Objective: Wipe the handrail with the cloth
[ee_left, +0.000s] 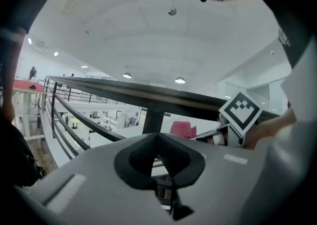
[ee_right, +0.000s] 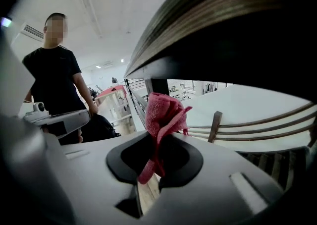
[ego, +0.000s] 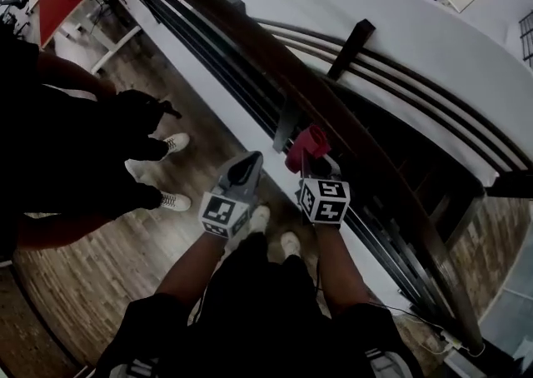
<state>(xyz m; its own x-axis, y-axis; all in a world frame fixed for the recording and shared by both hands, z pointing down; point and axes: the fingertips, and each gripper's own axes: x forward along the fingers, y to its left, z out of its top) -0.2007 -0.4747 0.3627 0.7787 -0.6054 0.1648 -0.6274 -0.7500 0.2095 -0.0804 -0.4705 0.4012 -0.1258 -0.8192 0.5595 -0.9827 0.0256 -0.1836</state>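
While the right gripper (ego: 315,164) has its jaws closed on the red cloth (ego: 308,147), the wiping itself cannot be judged as far advanced. The cloth stands up from the jaws as a crumpled bundle. In the head view it lies against the near edge of the dark wooden handrail (ego: 275,68), close to a metal post (ego: 286,122). In the right gripper view the rail passes just above the cloth. No view shows whether the cloth really presses on the wood or only is very near it.

The left gripper (ee_left: 159,137) hangs beside the right one, on the floor side of the rail. Its jaws are together and nothing is between them, so it takes no part in the work now.

The rail shows no mark that separates a wiped part from an unwiped one. It runs long in both directions from the cloth, so most of the wiping probably remains. What seems done is only that the cloth is gripped and brought to the rail.
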